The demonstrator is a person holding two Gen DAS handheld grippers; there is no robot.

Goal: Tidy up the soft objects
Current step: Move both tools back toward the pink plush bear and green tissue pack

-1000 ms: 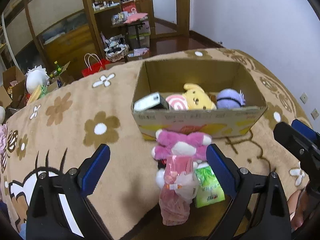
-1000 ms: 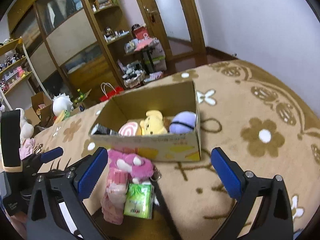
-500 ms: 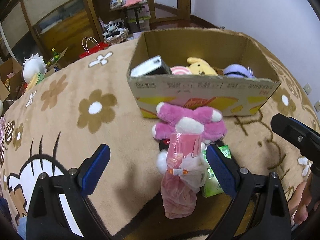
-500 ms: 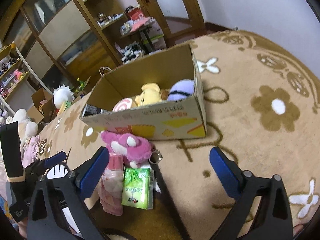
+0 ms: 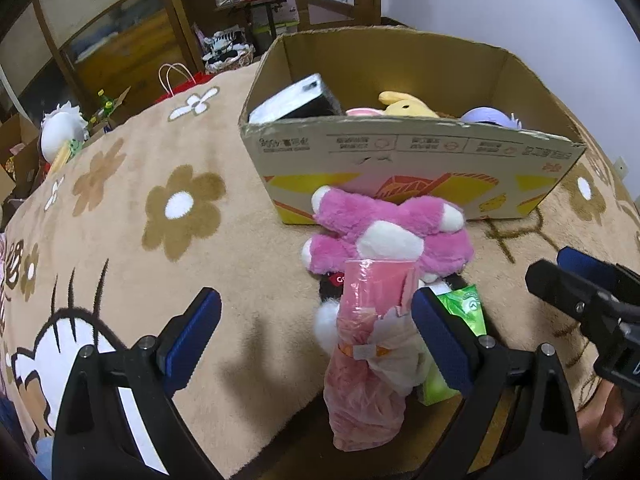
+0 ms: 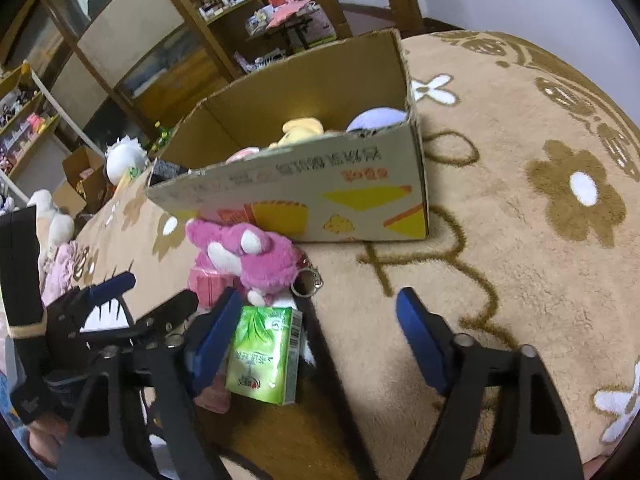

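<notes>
Left gripper (image 5: 316,326) gapes wide; right gripper (image 6: 318,332) (jaws just narrowing) grips nothing.

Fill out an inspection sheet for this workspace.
Surface: tan flowered blanket.
Job's things: pink plush lies against the cardboard box; pink bag and green tissue pack lie beside the plush. Yellow plush and purple plush sit in the box.
Clutter: key ring by the pink plush.
Grippers: left claw open beside the pink bag; right claw open, just been closing, tissue pack by its left finger.
Cables: nothing seen.
Surroundings: wooden shelves, red paper bag.
</notes>
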